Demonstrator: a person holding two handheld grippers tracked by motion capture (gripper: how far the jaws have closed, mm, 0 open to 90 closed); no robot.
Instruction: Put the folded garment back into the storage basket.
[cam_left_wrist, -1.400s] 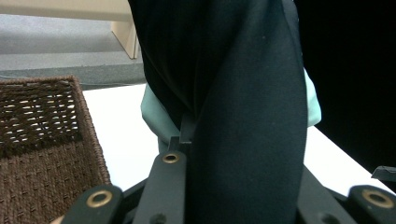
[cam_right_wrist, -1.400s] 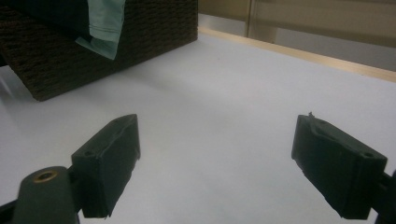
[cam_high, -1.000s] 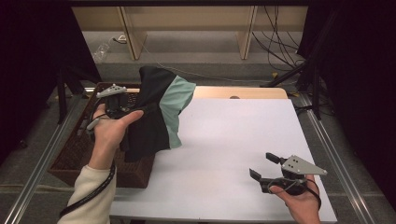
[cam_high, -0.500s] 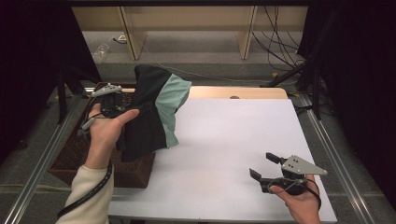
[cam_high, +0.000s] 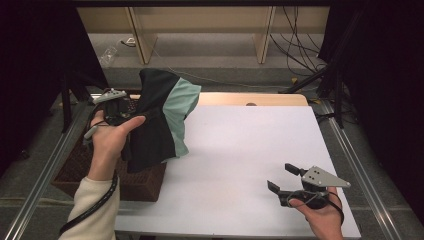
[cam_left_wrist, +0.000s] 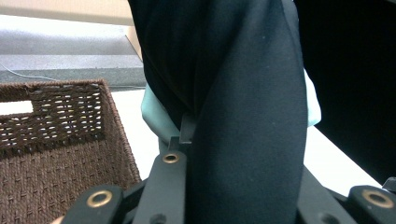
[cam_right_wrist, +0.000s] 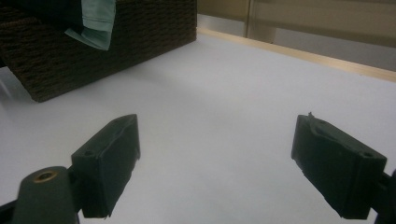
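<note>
High view: the left gripper (cam_high: 131, 116) is held up over the far left of the table, above the brown wicker basket (cam_high: 70, 170) that stands at the table's left edge. Its jaws are clamped on a black and pale green garment (cam_high: 162, 120), which hangs from them in a bunch. The lower edge of the garment hangs over the basket's right rim and the adjoining white tabletop (cam_high: 240, 165). The person's left hand (cam_high: 107, 142) wraps the gripper's handle, and a cream sleeve (cam_high: 92, 207) covers the forearm.

Left gripper view: black fabric of the garment (cam_left_wrist: 243, 107) lies between the two jaws and covers most of the right one; a strip of pale green shows behind it. The basket (cam_left_wrist: 60, 154) sits below and to the left.

Right gripper (cam_high: 287, 180): it rests low near the table's near right corner, well apart from the garment, held by the right hand (cam_high: 320, 215). In the right gripper view its jaws stand wide apart with bare white tabletop (cam_right_wrist: 224, 112) between them. The basket (cam_right_wrist: 116, 32) and a pale green hem (cam_right_wrist: 95, 21) show at the upper left.
</note>
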